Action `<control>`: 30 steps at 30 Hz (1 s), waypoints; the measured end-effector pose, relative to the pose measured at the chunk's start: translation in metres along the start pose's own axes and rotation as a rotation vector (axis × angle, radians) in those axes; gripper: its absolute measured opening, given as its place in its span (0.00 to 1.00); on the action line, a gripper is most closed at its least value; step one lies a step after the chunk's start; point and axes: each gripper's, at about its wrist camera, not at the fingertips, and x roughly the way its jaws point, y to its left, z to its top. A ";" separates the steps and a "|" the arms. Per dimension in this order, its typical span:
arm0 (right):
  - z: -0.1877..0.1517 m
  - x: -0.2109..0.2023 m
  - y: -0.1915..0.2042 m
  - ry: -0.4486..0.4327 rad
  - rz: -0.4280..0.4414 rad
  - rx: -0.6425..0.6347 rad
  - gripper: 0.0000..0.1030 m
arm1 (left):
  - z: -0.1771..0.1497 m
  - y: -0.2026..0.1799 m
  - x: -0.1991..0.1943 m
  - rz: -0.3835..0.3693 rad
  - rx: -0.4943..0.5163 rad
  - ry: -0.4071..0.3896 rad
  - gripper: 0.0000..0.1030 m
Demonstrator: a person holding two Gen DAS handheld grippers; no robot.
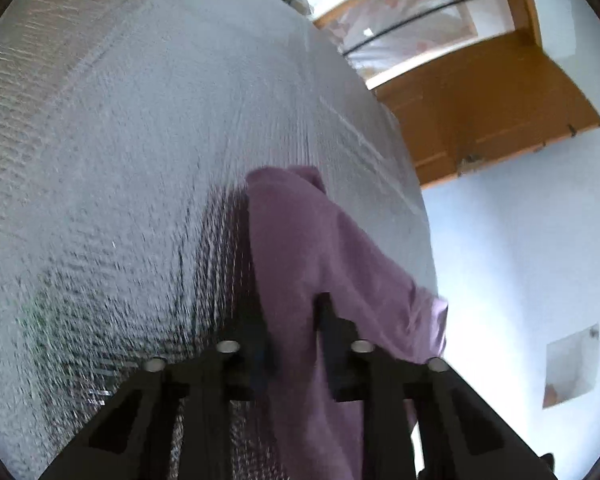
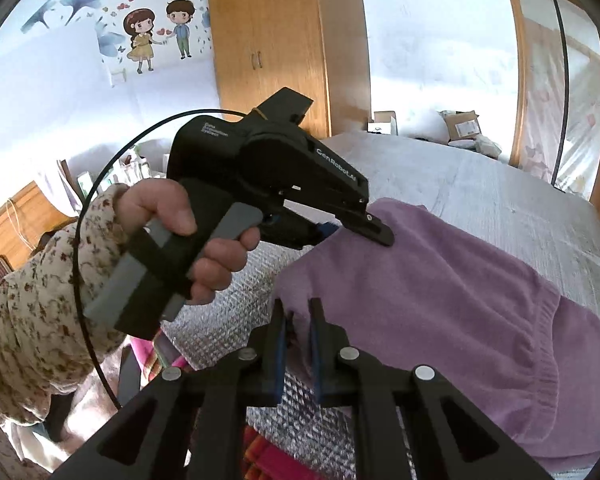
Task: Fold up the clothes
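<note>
Right wrist view: the right gripper (image 2: pixel 298 322) is clamped on a corner of the purple garment (image 2: pixel 440 304) at 6 o'clock, and the left gripper (image 2: pixel 350 232) bites its edge up at 12. The garment lies draped across the silvery quilted bed cover (image 2: pixel 480 184). Both bites look shallow, so I reckon any hard tug could slip the fabric out and wreck the fold.
</note>
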 end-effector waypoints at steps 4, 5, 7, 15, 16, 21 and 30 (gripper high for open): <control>0.006 0.005 0.007 -0.007 0.019 -0.013 0.10 | 0.006 0.004 -0.006 0.004 0.005 -0.036 0.12; 0.007 0.009 0.008 -0.006 0.027 -0.017 0.10 | 0.009 0.006 -0.007 0.005 0.002 -0.041 0.12; 0.011 0.018 0.013 0.004 0.050 -0.028 0.10 | 0.015 0.010 -0.008 0.013 -0.006 -0.054 0.12; 0.024 0.047 0.037 0.031 0.153 -0.081 0.09 | 0.021 0.038 -0.043 0.071 -0.033 -0.103 0.12; 0.024 0.049 0.040 0.035 0.163 -0.084 0.09 | 0.023 0.041 -0.045 0.077 -0.042 -0.112 0.12; 0.026 0.061 0.061 0.056 0.227 -0.096 0.09 | 0.025 0.060 -0.066 0.125 -0.064 -0.141 0.12; 0.029 0.076 0.092 0.090 0.321 -0.115 0.09 | 0.020 0.091 -0.103 0.175 -0.113 -0.188 0.12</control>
